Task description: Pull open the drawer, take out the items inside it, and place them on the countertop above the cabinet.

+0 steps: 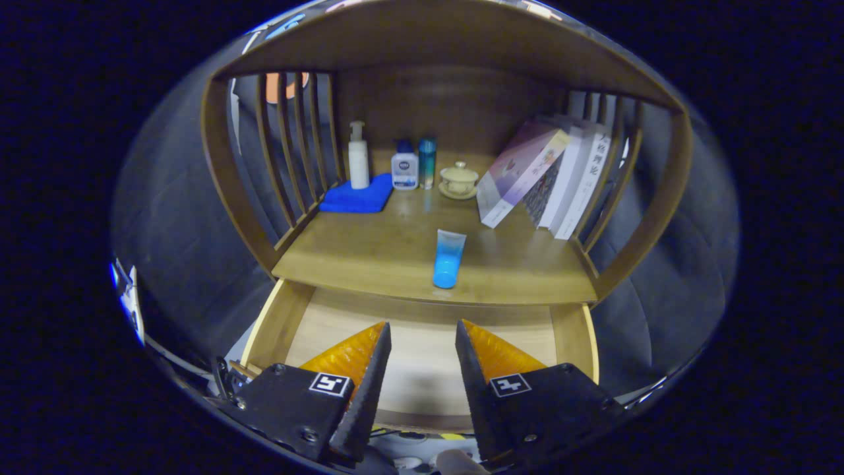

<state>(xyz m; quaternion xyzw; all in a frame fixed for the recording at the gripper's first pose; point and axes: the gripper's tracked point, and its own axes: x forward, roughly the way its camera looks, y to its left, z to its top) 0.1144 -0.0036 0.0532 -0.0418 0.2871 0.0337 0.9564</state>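
Gripper [422, 330] jaws apart, nothing between, over open drawer [422, 356]. Drawer floor bare where visible. Beyond, blue tube [448, 258] stands cap-down near table [369, 254] front edge. Farther back: blue cloth [357, 196] under pump bottle [358, 156], two small bottles [415, 163], lidded cup [459, 180]; books [554, 178] lean at right.

Little here can be read. On the white spine in the row of books [580, 173], at one o'clock from the gripper [422, 323], dark characters run downward, too small to make out. The small white bottle [404, 171] at twelve o'clock carries a label with a dark badge that is illegible. Each finger mount bears a square black-and-white marker [330, 383], a pattern and not lettering. The fingers stand apart over the open drawer [568, 330], gripping nothing.
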